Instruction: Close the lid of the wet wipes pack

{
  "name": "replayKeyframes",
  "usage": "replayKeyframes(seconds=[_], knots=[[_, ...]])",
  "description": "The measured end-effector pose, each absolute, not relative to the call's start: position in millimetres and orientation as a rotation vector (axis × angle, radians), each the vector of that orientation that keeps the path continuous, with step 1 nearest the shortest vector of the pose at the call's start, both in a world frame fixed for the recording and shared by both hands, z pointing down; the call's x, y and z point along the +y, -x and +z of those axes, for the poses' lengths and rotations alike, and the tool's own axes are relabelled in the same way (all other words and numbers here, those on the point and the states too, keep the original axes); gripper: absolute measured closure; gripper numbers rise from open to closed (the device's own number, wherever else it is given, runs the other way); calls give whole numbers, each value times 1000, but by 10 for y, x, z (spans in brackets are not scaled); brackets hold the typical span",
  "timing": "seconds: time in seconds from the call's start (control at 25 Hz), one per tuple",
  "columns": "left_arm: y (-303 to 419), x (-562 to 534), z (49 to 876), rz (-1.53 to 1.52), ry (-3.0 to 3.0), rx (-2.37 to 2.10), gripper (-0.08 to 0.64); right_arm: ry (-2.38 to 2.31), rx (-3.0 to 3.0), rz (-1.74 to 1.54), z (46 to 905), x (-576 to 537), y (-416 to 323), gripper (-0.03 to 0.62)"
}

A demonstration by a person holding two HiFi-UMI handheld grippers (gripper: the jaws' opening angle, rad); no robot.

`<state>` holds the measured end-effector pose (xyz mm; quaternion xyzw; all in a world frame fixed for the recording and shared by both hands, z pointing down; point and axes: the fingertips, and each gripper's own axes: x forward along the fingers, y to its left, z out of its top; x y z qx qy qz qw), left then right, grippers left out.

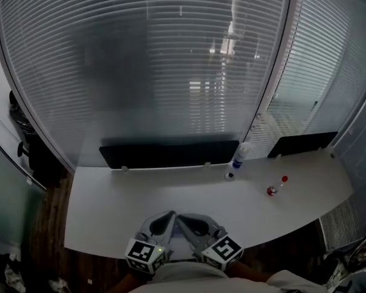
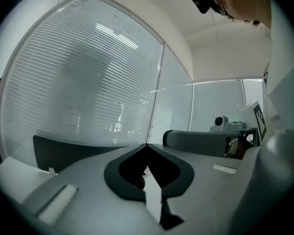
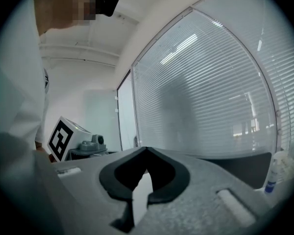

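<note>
Slatted blinds (image 1: 146, 72) behind frosted glass are filling the background, and a white curved surface (image 1: 110, 194) is running beneath them. Two dark panels are standing along the far edge of that surface: a long one (image 1: 168, 154) left of centre and a shorter one (image 1: 302, 144) to the right. A bottle with a blue label (image 1: 240, 154) is standing upright between the two panels, with a small white item (image 1: 230, 176) just in front of it. A small red-topped object (image 1: 272, 190) is lying further right, apart from the bottle.

Both grippers are hovering side by side at the near edge of the surface, close to the person's light-clothed torso (image 1: 189, 279).

- Left gripper (image 1: 168, 216): its own view is showing the fingers (image 2: 122, 163) pressed tip to tip, with nothing between them.
- Right gripper (image 1: 184, 220): its own view is showing the fingers (image 3: 174, 173) likewise meeting at the tips, holding nothing.

Each gripper view is also catching the other gripper's marker cube at its edge, and the right gripper view is catching the bottle at its lower right.

Location of the wet wipes pack: no view is showing it clearly. A pale patch (image 1: 182, 248) is showing between the two gripper bodies, but whether it is the pack or bare surface cannot be told.
</note>
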<state>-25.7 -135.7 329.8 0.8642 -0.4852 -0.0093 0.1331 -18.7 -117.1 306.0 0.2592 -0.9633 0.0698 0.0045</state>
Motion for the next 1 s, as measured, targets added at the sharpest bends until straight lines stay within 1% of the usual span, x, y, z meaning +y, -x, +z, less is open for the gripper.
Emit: replayKeyframes(seconds=[1.0], knots=[[340, -1302, 3339, -65, -2468, -1448, 557, -891, -3007, 238, 3020, -1166, 75, 592]])
